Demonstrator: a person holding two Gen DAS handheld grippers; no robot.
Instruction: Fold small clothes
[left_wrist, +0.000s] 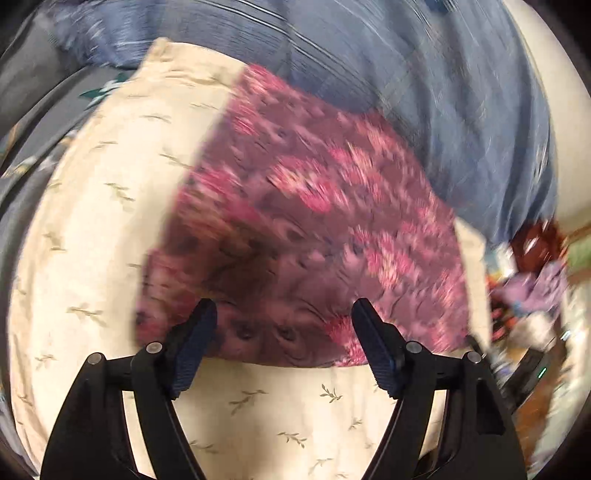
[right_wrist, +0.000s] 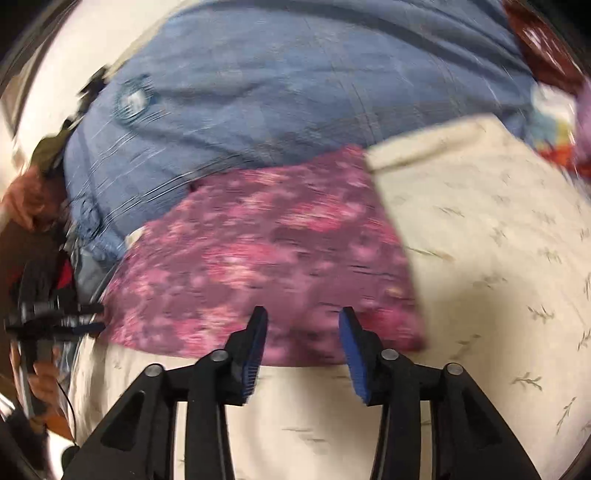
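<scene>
A pink and purple patterned cloth (left_wrist: 303, 229) lies flat on a cream leaf-print pillow (left_wrist: 92, 258). It also shows in the right wrist view (right_wrist: 266, 258), on the same pillow (right_wrist: 498, 277). My left gripper (left_wrist: 284, 314) is open and empty, its tips over the cloth's near edge. My right gripper (right_wrist: 304, 321) is open and empty, its tips over the cloth's near edge too. The left gripper also shows small at the left of the right wrist view (right_wrist: 88, 317). Both views are motion-blurred.
A blue quilted blanket (left_wrist: 424, 103) lies behind the pillow, also in the right wrist view (right_wrist: 277, 96). Mixed colourful items (left_wrist: 528, 280) sit at the right. A dark red item (right_wrist: 543, 48) lies at the upper right. A hand (right_wrist: 40, 380) holds the other gripper.
</scene>
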